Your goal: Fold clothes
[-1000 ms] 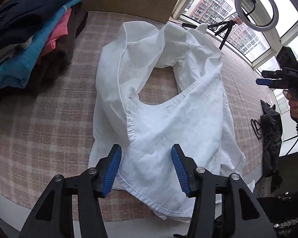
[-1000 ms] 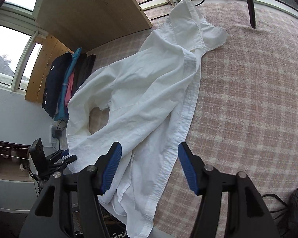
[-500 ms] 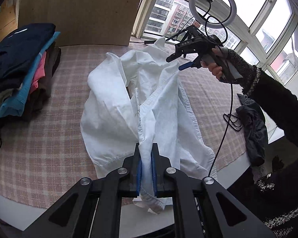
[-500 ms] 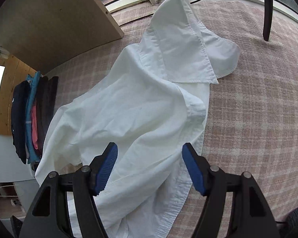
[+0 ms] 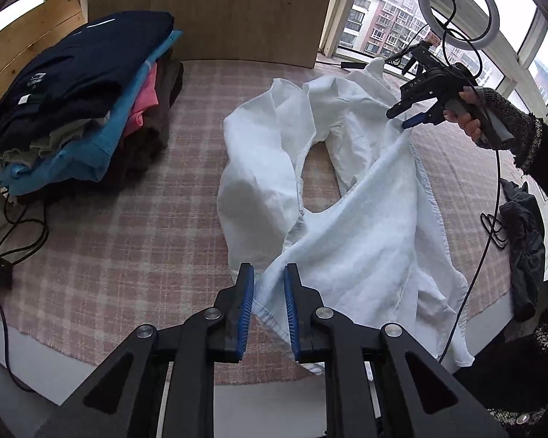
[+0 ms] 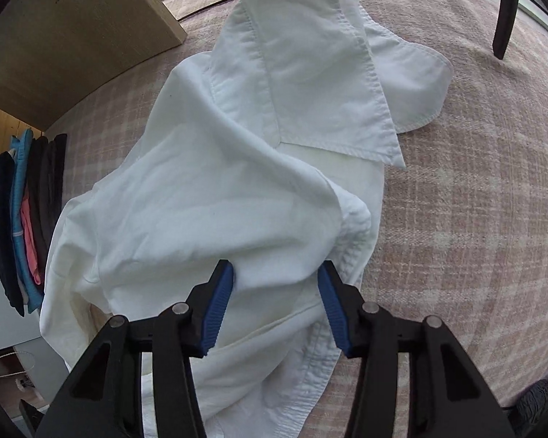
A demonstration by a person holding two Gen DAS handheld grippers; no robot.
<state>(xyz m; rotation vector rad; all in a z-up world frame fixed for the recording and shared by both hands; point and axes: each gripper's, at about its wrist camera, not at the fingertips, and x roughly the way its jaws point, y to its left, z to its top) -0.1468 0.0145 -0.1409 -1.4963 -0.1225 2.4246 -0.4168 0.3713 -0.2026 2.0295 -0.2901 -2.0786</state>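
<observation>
A white collared shirt (image 5: pixel 361 219) lies crumpled on the pink plaid table cover (image 5: pixel 128 219). My left gripper (image 5: pixel 268 304) has its blue pads slightly apart around the shirt's near hem, with cloth between them. My right gripper (image 6: pixel 276 303) is open, its pads straddling a raised fold of the shirt (image 6: pixel 237 182) below the collar (image 6: pixel 310 73). In the left wrist view the right gripper (image 5: pixel 405 118) sits at the shirt's far edge, held by a hand.
A stack of folded clothes (image 5: pixel 80 109) lies at the far left. A wooden board (image 5: pixel 215 11) stands behind. A ring light (image 5: pixel 458 7) stands by the window. Dark cloth (image 5: pixel 522 233) and cables (image 5: pixel 14 233) lie at the table edges.
My left gripper, shut on the hem half a second ago, has loosened slightly. My right gripper has moved down onto the shirt near the collar and narrowed its opening.
</observation>
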